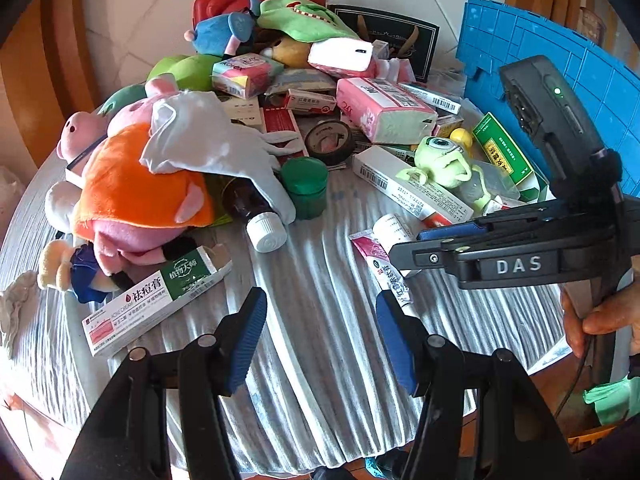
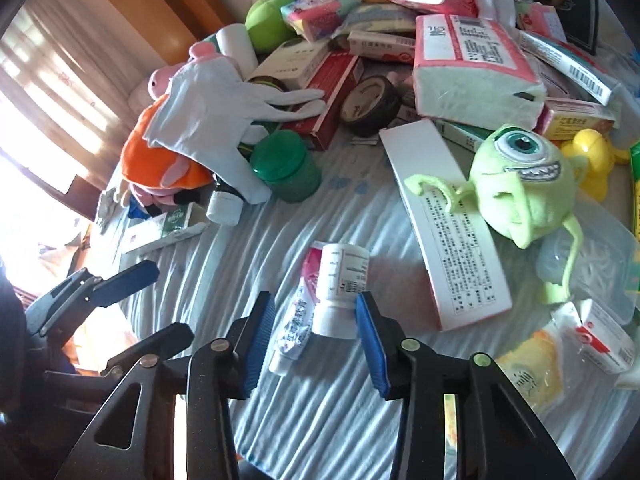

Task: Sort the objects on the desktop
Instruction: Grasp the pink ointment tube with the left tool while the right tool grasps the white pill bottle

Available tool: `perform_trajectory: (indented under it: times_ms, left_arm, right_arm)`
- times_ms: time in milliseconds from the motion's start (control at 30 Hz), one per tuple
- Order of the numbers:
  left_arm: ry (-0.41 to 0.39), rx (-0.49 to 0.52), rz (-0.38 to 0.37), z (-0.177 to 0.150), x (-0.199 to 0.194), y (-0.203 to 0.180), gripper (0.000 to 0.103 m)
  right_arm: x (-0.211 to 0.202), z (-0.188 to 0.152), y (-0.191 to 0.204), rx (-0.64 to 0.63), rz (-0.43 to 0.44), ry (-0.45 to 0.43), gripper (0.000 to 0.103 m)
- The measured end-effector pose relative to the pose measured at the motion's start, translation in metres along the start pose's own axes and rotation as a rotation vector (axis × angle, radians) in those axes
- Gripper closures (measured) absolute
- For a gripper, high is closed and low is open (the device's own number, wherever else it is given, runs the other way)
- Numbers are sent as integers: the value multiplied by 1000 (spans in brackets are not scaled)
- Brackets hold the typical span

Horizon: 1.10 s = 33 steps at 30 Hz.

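Note:
A white pill bottle [image 2: 344, 276] lies on its side on the striped cloth, with a pink-and-white ointment tube [image 2: 298, 312] beside it. My right gripper [image 2: 316, 304] is tilted down over them, both lying in the gap between its blue pads [image 2: 370, 332]. I see no pad pressing on either. The left wrist view shows the right gripper [image 1: 404, 246] side-on by the bottle [image 1: 390, 230] and tube [image 1: 384, 272]. My left gripper [image 1: 320, 312] is open over bare cloth with nothing between its fingers; it also shows in the right wrist view as the left gripper [image 2: 120, 280].
A heap fills the far table: orange pig plush [image 1: 132, 200], white glove [image 1: 208, 140], green jar [image 1: 306, 186], tape roll [image 1: 330, 140], tissue packs, medicine boxes, one-eyed green plush [image 2: 520, 184]. A blue crate [image 1: 560, 60] stands at right. A long white box [image 2: 448, 224] lies near the bottle.

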<state>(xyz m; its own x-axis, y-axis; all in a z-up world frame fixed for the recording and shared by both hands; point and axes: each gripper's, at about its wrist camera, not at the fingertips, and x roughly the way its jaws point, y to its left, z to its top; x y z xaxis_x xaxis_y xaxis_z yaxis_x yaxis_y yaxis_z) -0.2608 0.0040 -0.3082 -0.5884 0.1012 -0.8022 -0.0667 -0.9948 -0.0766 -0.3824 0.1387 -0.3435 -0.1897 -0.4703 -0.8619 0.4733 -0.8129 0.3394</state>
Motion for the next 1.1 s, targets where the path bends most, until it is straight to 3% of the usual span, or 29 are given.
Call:
perform_trajectory:
  times_ms: [100,300,500,700,767,900,1100]
  left_arm:
    - [12,-9,-14,-1,5,5,47]
    - [37,11,-64,7,20,0,47]
    - [57,33,-118,24,38,-24,47]
    - [92,32,-120,27,64,-49,48]
    - [113,35,-100,23,72,-52,66]
    - [85,2,-65,18,70,-44,85]
    - [58,3,-43,16,66,-50,86]
  right_arm:
    - [12,3,2,8,-38,30,78]
    - [17,9,4,-15,-93,30,79]
    - [-34,6,-11,36,-74,-58,79]
    - [-76,3,-28,64,-77,-127,79]
    - [-85,3,-33,69,-68,-143,79]
    - [-102,-1,-43,76,-59,-174,79]
    - [-127,-8,-53,68,-44,-214,79]
